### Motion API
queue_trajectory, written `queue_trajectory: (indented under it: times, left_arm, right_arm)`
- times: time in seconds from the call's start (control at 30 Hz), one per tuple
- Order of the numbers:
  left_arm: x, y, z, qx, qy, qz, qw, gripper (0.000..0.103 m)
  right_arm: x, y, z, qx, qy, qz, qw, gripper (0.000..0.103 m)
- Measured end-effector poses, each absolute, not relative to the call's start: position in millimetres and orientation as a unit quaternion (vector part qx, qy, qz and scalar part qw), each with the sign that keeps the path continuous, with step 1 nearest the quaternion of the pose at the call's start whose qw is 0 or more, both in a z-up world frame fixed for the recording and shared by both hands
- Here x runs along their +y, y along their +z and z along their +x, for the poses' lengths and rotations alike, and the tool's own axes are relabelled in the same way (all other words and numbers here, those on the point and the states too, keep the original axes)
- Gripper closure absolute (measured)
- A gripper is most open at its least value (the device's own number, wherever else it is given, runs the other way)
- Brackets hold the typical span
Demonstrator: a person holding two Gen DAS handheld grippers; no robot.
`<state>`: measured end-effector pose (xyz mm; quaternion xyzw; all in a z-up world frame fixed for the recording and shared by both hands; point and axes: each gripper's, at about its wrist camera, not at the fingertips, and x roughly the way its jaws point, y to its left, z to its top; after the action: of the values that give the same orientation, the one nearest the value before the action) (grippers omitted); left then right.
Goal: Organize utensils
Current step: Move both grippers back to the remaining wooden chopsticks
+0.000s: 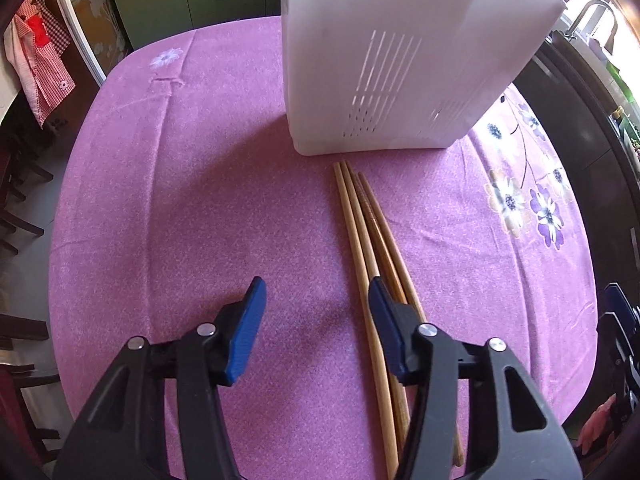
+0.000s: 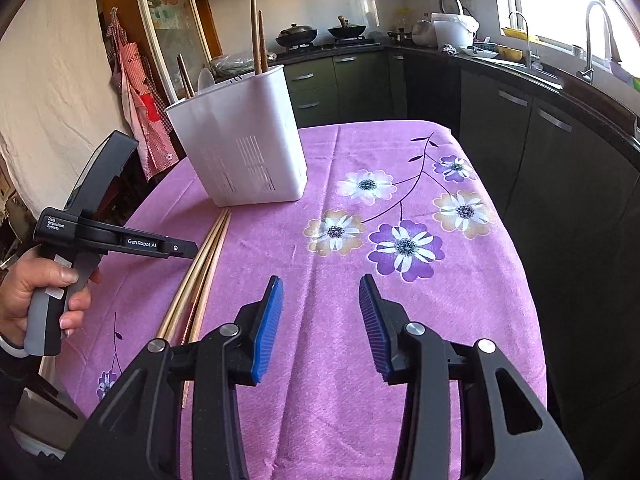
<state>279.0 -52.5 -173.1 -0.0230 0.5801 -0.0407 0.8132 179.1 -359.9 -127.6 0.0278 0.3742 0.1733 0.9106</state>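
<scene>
Several wooden chopsticks (image 1: 366, 232) lie side by side on the purple tablecloth, pointing at a white slotted utensil holder (image 1: 392, 60). My left gripper (image 1: 316, 292) is open and empty just above the cloth; its right finger sits over the chopsticks. In the right wrist view the chopsticks (image 2: 200, 264) lie to the left and the holder (image 2: 244, 140) stands behind them with a few chopsticks upright inside. My right gripper (image 2: 320, 292) is open and empty above the cloth, right of the chopsticks. The left gripper's body (image 2: 100, 236) shows there, held by a hand.
The tablecloth (image 2: 400, 340) has a flower print on its right side. Dark kitchen cabinets and a counter with a sink (image 2: 560, 80) run along the table's right. A red checked apron (image 2: 140, 120) hangs at the left. Chairs stand left of the table.
</scene>
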Motion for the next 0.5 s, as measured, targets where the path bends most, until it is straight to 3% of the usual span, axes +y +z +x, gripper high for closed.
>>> queue_trajectory:
  times: [0.17,0.33,0.5]
  left_arm:
    - [-64,-177,282,0.582,-0.042,-0.015,0.812,0.054]
    - [-73,-177,286,0.583,-0.031,0.002,0.812,0.067]
    - [-74,-181,285,0.591,-0.024,0.012,0.807,0.071]
  right_arm:
    - [-363,-128,180,0.375,0.175,0.034,0.91,0.062]
    - [-367,-130,178,0.376,0.18,0.042,0.908,0.062]
    - [-372,-131,177,0.377,0.178,0.048,0.908,0.062]
